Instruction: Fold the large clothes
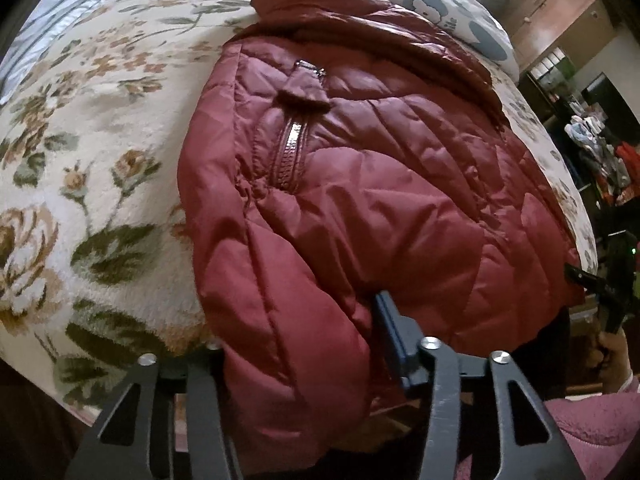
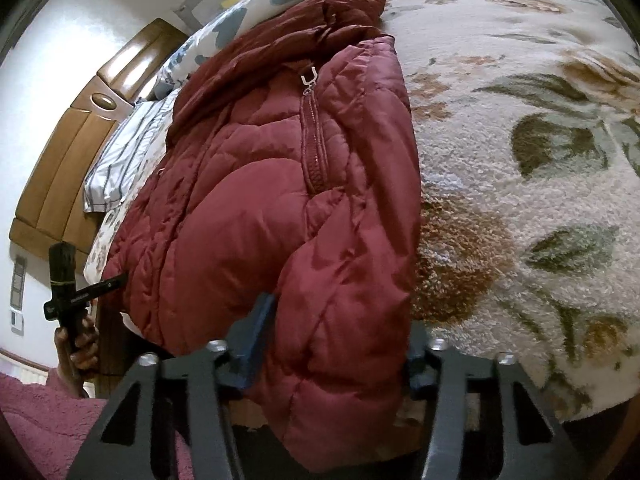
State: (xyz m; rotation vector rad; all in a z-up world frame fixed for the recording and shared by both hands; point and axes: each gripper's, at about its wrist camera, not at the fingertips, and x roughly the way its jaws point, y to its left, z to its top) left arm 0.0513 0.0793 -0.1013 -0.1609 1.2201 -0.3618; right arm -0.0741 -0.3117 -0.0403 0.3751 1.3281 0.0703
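Observation:
A dark red quilted puffer jacket [image 1: 360, 184] lies on a cream floral blanket [image 1: 100, 152] on the bed, its near edge hanging over the bed's front. A pocket zipper [image 1: 290, 152] shows on top. My left gripper [image 1: 300, 344] is shut on the jacket's near left corner; padding bulges between the fingers and hides the left pad. In the right wrist view the same jacket [image 2: 260, 200] fills the left half, and my right gripper [image 2: 336, 344] is shut on its near right corner, with the blue pad [image 2: 256, 340] pressed into the fabric.
Patterned pillows [image 1: 452, 4] and a striped one [image 2: 120, 152] lie at the head of the bed by a wooden headboard [image 2: 68, 152]. A hand [image 2: 80, 348] in a pink fleece sleeve holds the other gripper. Cluttered shelves [image 1: 600, 152] stand beyond the bed.

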